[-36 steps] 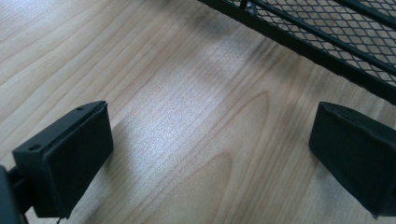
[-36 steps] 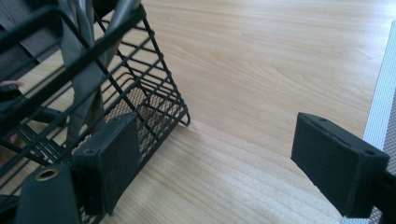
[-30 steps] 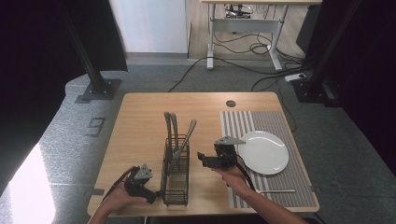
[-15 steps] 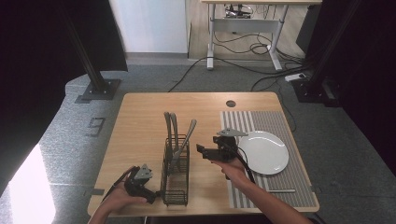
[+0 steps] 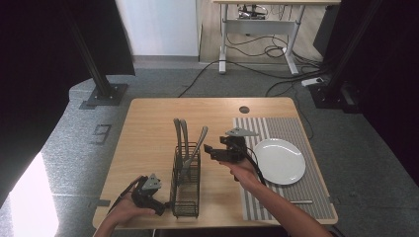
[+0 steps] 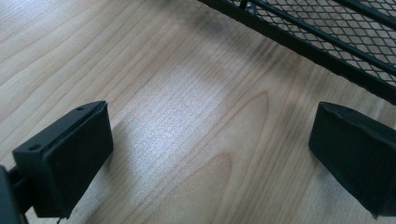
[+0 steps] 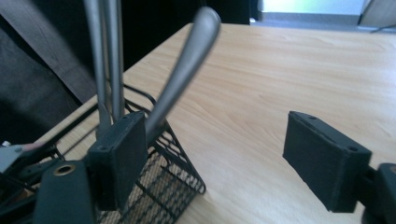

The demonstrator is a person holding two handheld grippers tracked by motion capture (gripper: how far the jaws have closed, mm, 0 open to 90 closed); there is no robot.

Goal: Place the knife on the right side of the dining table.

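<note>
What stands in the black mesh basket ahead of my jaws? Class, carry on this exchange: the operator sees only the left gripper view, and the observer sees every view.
Observer: Three grey utensil handles stick up from the basket.
Operator: Where is the other gripper?
Observer: The right gripper is level with the basket's top, beside the leaning handle. Its jaws have just been closing, with nothing between them.
Operator: What else is on the table?
Observer: A white plate lies on a striped mat at the table's right.
</note>
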